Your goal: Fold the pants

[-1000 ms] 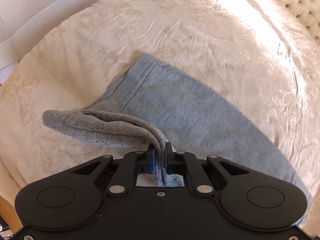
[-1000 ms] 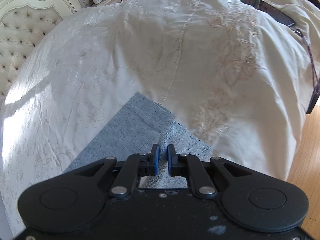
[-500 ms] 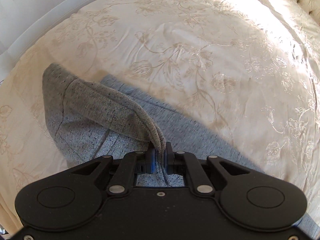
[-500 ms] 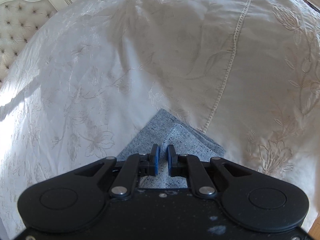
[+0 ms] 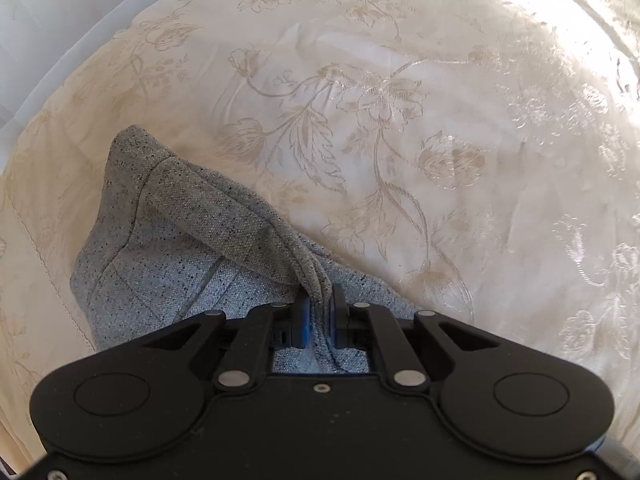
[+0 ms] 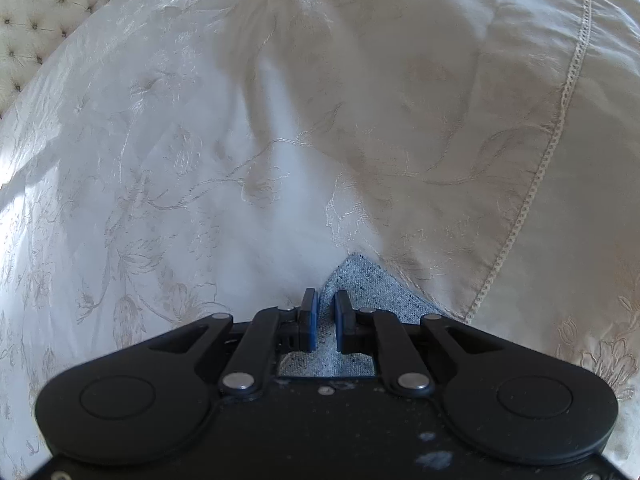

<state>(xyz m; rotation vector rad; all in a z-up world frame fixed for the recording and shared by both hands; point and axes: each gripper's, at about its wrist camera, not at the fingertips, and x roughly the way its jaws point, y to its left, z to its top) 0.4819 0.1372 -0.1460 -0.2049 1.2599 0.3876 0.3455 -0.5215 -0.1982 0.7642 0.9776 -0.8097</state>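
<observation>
The grey knit pants point(image 5: 168, 256) lie on the cream bedspread point(image 5: 400, 140). My left gripper point(image 5: 319, 304) is shut on a bunched fold of the pants, and the cloth drapes away to the left in a raised ridge over a lower layer. In the right wrist view only a small grey corner of the pants point(image 6: 372, 284) shows, lying flat on the bedspread point(image 6: 240, 160). My right gripper point(image 6: 324, 308) is shut on that corner, low over the bed. The rest of the pants is hidden behind the gripper bodies.
The bed's tufted headboard point(image 6: 32, 28) is at the upper left of the right wrist view. A stitched seam point(image 6: 536, 184) runs down the bedspread on the right. A pale wall or curtain point(image 5: 52, 12) lies beyond the bed's left edge.
Both grippers have moved forward and down with the pants. The long grey leg seen earlier has passed out of view, and the held layer now lies folded over the lower one.
</observation>
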